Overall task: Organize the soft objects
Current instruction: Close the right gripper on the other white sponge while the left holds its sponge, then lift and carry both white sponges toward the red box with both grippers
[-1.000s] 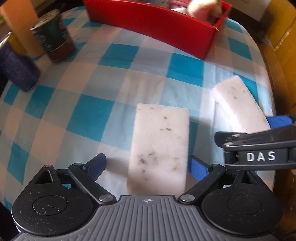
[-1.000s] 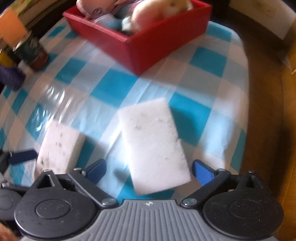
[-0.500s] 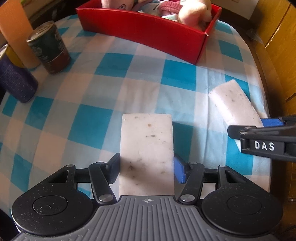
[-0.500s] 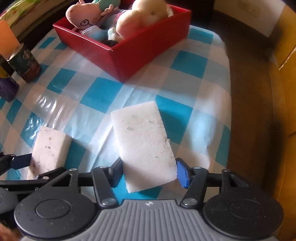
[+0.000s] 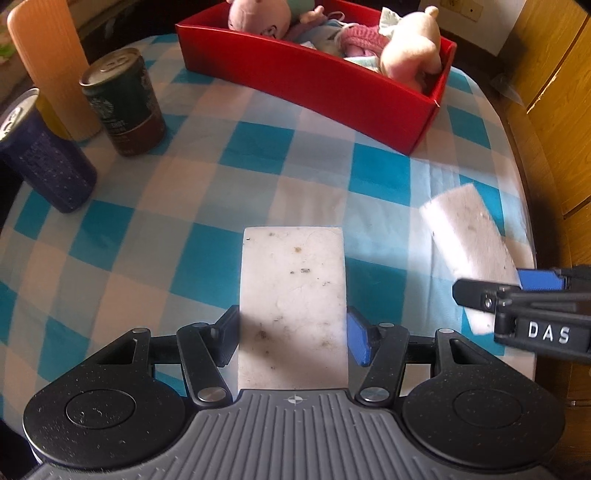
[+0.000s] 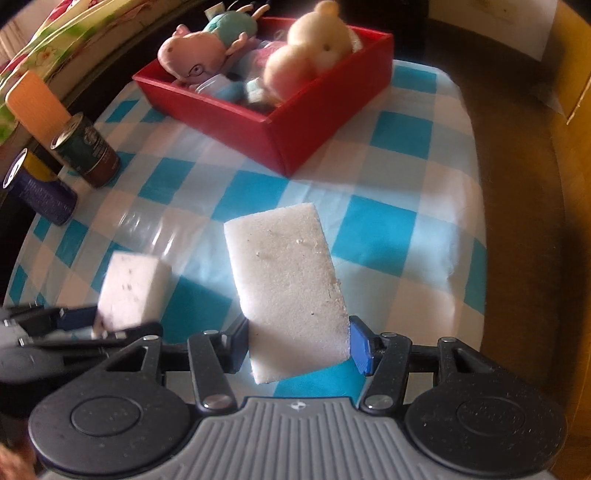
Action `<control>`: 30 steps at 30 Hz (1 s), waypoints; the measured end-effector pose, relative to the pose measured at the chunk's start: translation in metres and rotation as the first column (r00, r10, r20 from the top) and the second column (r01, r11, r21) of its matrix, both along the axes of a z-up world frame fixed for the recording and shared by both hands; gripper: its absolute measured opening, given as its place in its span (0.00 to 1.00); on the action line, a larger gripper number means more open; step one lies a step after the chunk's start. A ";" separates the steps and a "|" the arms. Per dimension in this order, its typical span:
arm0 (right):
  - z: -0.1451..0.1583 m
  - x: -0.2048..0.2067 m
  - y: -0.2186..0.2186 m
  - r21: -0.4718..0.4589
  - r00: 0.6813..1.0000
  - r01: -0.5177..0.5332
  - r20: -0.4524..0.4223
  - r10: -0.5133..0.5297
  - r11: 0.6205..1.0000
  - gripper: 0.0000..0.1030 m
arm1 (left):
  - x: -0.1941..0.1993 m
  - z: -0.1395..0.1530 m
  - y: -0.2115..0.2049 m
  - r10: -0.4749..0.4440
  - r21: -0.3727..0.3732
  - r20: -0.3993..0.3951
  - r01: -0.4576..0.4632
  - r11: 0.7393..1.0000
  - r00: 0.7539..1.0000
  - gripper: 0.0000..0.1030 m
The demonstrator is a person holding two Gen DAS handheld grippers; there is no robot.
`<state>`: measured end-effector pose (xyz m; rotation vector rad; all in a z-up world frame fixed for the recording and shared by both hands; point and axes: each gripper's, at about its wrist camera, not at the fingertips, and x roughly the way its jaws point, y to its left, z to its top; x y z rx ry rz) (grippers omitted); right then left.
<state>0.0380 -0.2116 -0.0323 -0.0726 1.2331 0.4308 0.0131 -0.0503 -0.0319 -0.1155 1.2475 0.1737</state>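
left gripper [image 5: 291, 338] clamps a white sponge [image 5: 292, 295]; right gripper [image 6: 297, 345], jaws closing, squeezes a second sponge [image 6: 286, 284]. both sponges hang above the checked cloth [image 5: 184, 206]. farther off, a red box [image 5: 314, 79] holds plush toys [image 5: 410, 48].

On the blue-and-white checked tablecloth [image 5: 258, 158] I count two white foam sponge blocks [image 5: 293, 306] [image 6: 288, 284], one red cardboard box [image 5: 314, 83], two metal drink cans [image 5: 123, 107] [image 5: 40, 155], one tall orange ribbed bottle [image 5: 51, 62], and at least two pink stuffed toys [image 5: 410, 51] [image 5: 258, 18].
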 end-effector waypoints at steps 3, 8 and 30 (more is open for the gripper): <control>-0.001 -0.007 0.005 -0.014 1.000 -0.016 -0.006 0.016 1.000 0.32 | -0.005 0.001 0.009 -0.003 -0.001 -0.003 0.003 1.000 1.000 0.57; -0.003 -0.026 0.015 -0.036 0.999 -0.050 -0.016 0.049 0.998 0.32 | -0.018 0.002 0.026 -0.010 -0.010 -0.009 0.010 1.000 1.000 0.57; 0.073 -0.023 0.031 0.072 0.985 0.026 0.168 -0.038 0.997 0.32 | 0.017 0.073 0.064 -0.057 -0.134 0.247 0.093 0.987 0.967 0.57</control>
